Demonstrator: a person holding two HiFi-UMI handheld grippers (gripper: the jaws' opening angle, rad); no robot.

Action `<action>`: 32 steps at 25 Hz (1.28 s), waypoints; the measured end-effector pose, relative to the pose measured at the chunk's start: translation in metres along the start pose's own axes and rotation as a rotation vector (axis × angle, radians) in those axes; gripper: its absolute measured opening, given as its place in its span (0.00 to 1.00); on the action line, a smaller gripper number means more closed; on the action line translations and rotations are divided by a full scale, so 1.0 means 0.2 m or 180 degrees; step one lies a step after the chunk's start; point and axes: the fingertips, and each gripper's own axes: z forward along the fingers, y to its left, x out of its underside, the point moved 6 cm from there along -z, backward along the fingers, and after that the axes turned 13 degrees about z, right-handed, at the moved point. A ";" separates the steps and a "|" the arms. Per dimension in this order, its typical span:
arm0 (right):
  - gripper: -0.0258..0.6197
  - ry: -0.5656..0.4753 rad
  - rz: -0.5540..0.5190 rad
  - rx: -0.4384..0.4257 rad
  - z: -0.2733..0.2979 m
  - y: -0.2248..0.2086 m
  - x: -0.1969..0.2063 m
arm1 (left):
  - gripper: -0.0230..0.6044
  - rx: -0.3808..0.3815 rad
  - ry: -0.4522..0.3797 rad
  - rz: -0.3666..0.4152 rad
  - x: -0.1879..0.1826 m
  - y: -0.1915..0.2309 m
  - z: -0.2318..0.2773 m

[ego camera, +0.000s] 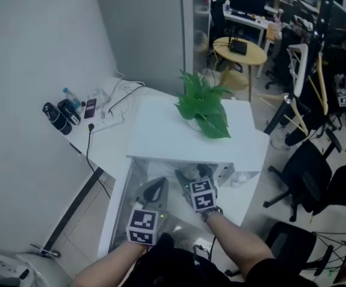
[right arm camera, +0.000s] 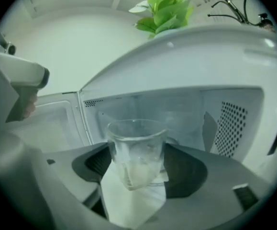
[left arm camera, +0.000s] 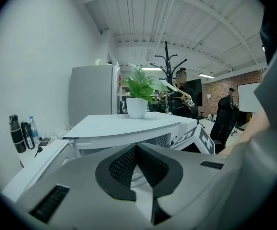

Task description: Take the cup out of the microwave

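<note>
glass cup [right arm camera: 136, 143] stands upright, clamped between the fingers of the right gripper [right arm camera: 139, 164], just in front of the open cavity of the white microwave [right arm camera: 191, 56]. the microwave's door [right arm camera: 57, 123] is swung out to the left. the left gripper [left arm camera: 137, 147] is beside the right one, fingers together with nothing between them. a potted plant [ego camera: 204, 106] sits on top of the microwave, which stands on a white table [ego camera: 110, 148].
</note>
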 end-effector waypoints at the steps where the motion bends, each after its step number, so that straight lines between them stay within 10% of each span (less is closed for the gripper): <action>1: 0.61 -0.0011 -0.0008 -0.0021 -0.03 0.01 0.00 | 0.04 -0.0028 -0.0002 -0.0003 0.00 -0.01 -0.01; 15: 0.61 -0.0114 -0.0075 -0.0367 -0.37 0.15 -0.04 | 0.04 -0.0318 -0.0075 -0.0050 -0.05 -0.08 -0.21; 32: 0.61 -0.0441 -0.0100 -0.0125 -0.76 0.42 -0.07 | 0.04 -0.0019 -0.0379 -0.0039 -0.07 -0.14 -0.58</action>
